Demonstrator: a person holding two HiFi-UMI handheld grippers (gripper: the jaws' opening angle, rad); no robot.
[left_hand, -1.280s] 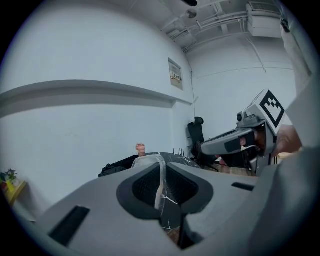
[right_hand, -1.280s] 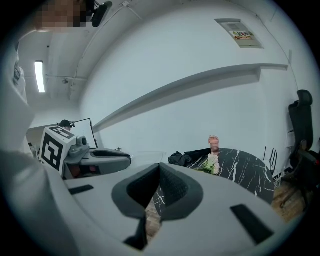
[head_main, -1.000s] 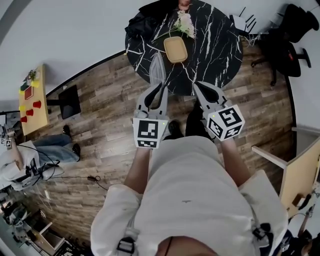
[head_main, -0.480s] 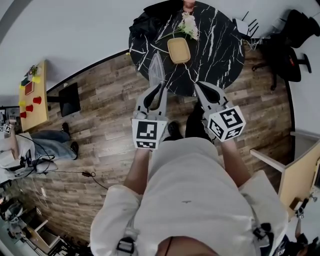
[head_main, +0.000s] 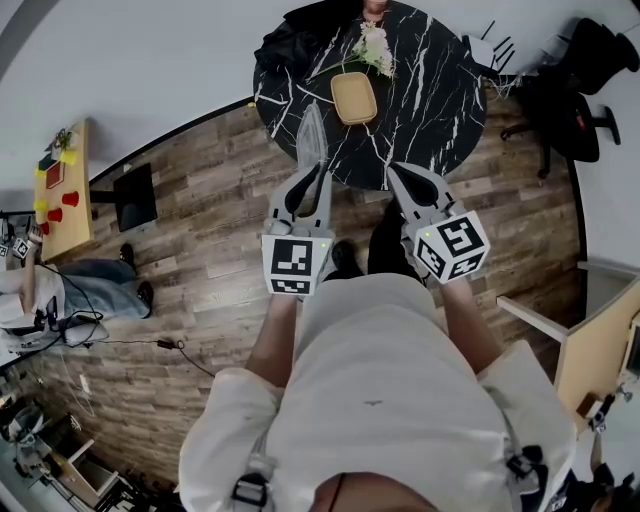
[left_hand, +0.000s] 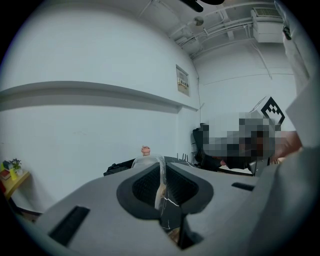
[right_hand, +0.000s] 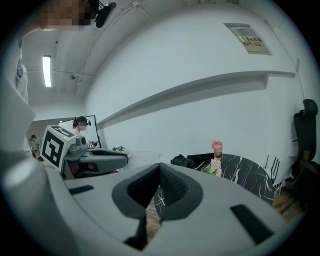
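Note:
My left gripper (head_main: 314, 172) (left_hand: 161, 172) is held at waist height over the wooden floor. It is shut on a thin clear plastic piece (head_main: 312, 130) (left_hand: 150, 161) that sticks out past the jaws toward a round black marble table (head_main: 430, 110). My right gripper (head_main: 393, 170) (right_hand: 159, 172) is level beside it, jaws together with nothing between them. A tan tray (head_main: 354, 97), white flowers (head_main: 375, 45) (right_hand: 216, 167) and a black cloth (head_main: 300, 30) lie on the table. In the right gripper view the left gripper (right_hand: 97, 159) shows at the left.
A pink vase (right_hand: 217, 147) stands at the table's far edge by the white wall. A black office chair (head_main: 580, 90) is at the right. A low wooden shelf (head_main: 55, 190) with red cups, a black panel (head_main: 135, 197) and another person (head_main: 25, 300) are at the left.
Both grippers keep their pose and grip. The views have drifted slightly, with the table a little further right and higher in the head view.

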